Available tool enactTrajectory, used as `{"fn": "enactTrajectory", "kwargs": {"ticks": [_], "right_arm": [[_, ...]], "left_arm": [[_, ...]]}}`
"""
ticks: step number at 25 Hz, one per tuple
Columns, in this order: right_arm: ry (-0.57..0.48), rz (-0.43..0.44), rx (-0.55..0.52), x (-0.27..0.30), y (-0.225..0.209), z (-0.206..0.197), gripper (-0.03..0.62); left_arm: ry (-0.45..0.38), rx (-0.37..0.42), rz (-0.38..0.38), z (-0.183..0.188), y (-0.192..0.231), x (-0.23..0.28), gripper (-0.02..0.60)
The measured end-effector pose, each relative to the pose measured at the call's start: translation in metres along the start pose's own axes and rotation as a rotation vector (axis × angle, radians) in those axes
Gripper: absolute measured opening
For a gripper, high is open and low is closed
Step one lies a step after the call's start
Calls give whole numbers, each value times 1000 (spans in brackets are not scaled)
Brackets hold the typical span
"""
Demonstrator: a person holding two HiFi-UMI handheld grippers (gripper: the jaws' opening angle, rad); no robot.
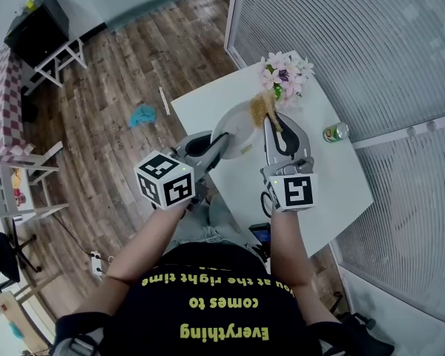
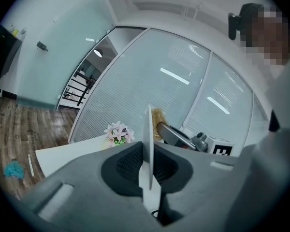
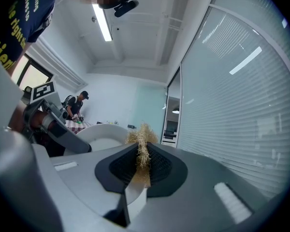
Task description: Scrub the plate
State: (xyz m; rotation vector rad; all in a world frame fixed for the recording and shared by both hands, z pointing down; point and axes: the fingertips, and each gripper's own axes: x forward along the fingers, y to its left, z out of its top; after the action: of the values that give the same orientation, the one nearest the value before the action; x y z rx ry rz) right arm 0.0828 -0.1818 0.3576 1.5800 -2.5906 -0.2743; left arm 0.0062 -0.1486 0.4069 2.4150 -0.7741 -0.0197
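Two holds, both tight. Over white rectangular table (image 1: 341, 191), white round ceramic plate (image 1: 237, 123) stands on edge, rim pinched by left gripper (image 1: 219, 144). Prob. stiff, slick, breakable; rim = best hold. Right gripper (image 1: 274, 128) nips soft tan fibre scrubber (image 1: 263, 108) at plate's far edge.

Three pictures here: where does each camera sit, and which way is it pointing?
Head view: on the person's head, looking steeply down at the white table; forearms, black shirt, left tool and right tool show.
Left gripper view: on the left tool, looking along its jaws, shut on the edge-on plate; the right tool shows beyond.
Right gripper view: on the right tool, looking along its jaws, shut on the straw scrubber; the left tool shows at left.
Shared: all three show plate and scrubber.
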Motion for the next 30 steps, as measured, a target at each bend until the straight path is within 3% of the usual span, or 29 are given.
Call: {"fn": "enactTrajectory", "kwargs": {"ticks": [30], "right_arm": [[-2, 113, 16, 2, 38, 2, 34]], "left_arm": [[-11, -33, -1, 1, 4, -1, 21]]}}
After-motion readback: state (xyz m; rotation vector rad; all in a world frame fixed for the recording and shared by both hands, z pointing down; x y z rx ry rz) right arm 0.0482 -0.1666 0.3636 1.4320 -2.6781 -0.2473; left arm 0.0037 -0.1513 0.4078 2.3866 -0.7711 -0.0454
